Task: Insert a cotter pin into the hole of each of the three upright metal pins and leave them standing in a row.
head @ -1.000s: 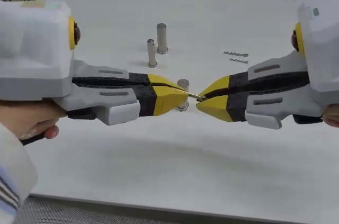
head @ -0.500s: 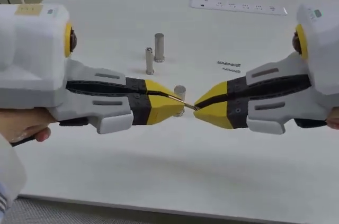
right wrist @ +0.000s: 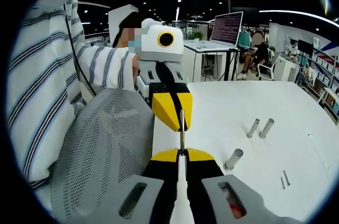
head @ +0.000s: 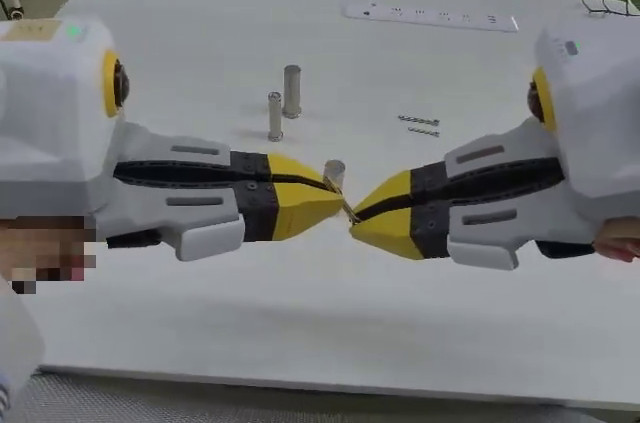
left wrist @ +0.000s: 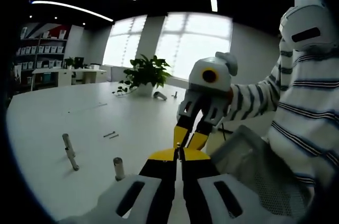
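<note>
Head view, three upright metal pins [head: 274, 115] on white table [head: 300, 323], one cotter pin [head: 348, 211] clamped between left gripper [head: 337, 205] and right gripper [head: 356, 223], just beside nearest metal pin [head: 334, 173], two spare cotter pins [head: 418, 121] lying well apart.

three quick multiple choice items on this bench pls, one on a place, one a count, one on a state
1. Where do the two loose cotter pins lie?
A) on the table, right of the metal pins
B) in a tray
C) on the floor

2. How many metal pins stand upright?
A) two
B) three
C) five

3. What state are the left gripper and right gripper in?
A) both open
B) both shut on one cotter pin
C) one open, one shut

Answers:
1 A, the head view shows them bare on the table, right of the pins.
2 B, three stand there.
3 B, the tips meet with the thin pin bridging them.
</note>
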